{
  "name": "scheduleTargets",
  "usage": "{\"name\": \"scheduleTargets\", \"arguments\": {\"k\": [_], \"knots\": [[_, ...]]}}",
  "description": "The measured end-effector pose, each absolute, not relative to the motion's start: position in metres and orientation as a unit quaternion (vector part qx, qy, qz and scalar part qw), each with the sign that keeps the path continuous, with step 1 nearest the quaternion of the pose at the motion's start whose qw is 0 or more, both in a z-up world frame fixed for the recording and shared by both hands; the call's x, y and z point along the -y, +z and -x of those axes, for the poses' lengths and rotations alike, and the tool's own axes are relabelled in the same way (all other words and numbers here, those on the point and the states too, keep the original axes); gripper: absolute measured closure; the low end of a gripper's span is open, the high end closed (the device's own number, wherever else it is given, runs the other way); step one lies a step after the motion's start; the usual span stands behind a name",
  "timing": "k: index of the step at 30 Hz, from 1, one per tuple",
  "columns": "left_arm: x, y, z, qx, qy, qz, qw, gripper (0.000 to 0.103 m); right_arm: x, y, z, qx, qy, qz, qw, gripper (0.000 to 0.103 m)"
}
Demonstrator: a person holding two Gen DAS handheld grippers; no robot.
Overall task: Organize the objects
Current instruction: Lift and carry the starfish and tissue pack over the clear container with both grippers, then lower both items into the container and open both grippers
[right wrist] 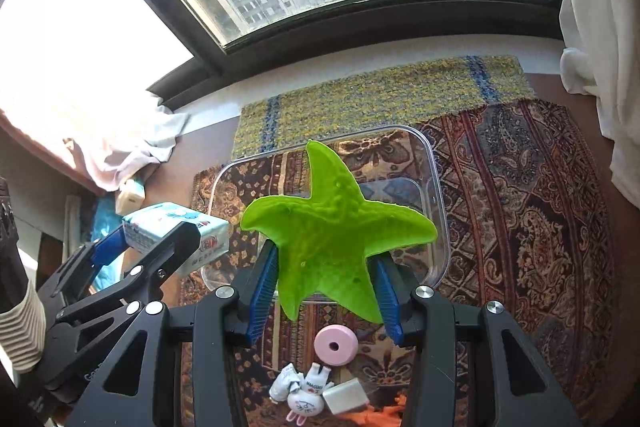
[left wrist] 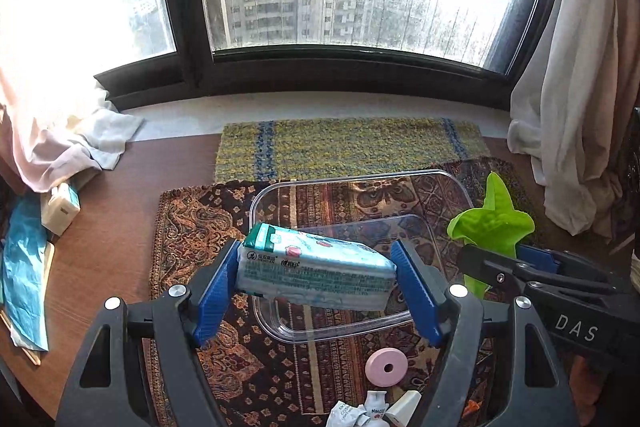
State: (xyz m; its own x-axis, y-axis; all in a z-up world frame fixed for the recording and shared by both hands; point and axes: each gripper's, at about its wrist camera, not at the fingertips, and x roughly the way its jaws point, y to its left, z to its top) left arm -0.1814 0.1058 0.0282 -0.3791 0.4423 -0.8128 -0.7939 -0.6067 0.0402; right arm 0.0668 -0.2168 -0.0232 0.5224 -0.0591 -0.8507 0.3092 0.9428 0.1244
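My left gripper (left wrist: 316, 275) is shut on a pale blue tissue pack (left wrist: 316, 269), held lengthwise between its blue pads above the near left part of a clear plastic bin (left wrist: 360, 179). In the right wrist view the same tissue pack (right wrist: 176, 227) shows at the left in the left gripper (right wrist: 160, 243). My right gripper (right wrist: 326, 279) is shut on a green starfish toy (right wrist: 332, 227), held over the clear bin (right wrist: 436, 195). From the left wrist view the starfish (left wrist: 492, 223) appears at the right in the right gripper (left wrist: 504, 263).
A patterned cloth (right wrist: 520, 207) covers the wooden table, with a yellow woven mat (left wrist: 344, 147) behind the bin. In front of the bin lie a pink ring (right wrist: 335, 345), a white rabbit figure (right wrist: 308, 391) and a white eraser (right wrist: 345, 395). Curtains hang at both sides; blue paper (left wrist: 24, 267) lies at left.
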Motion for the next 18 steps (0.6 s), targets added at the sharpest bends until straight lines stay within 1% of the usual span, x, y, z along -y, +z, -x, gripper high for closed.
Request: {"name": "scheduleTargets", "arguments": {"k": [15,17,18], "knots": [[-0.129,0.002,0.199,-0.24,0.776,0.431,0.394,0.027,0.236,-0.045,-0.095,-0.508,-0.121,-0.147,0.84,0.057],[-0.131,0.0,0.2,-0.243,0.774,0.433,0.392,0.028,0.238,-0.047,-0.097,-0.511,-0.125,-0.153,0.836,0.055],[-0.131,-0.001,0.201,-0.245,0.773,0.434,0.393,0.028,0.239,-0.048,-0.098,-0.512,-0.127,-0.155,0.835,0.051]]}}
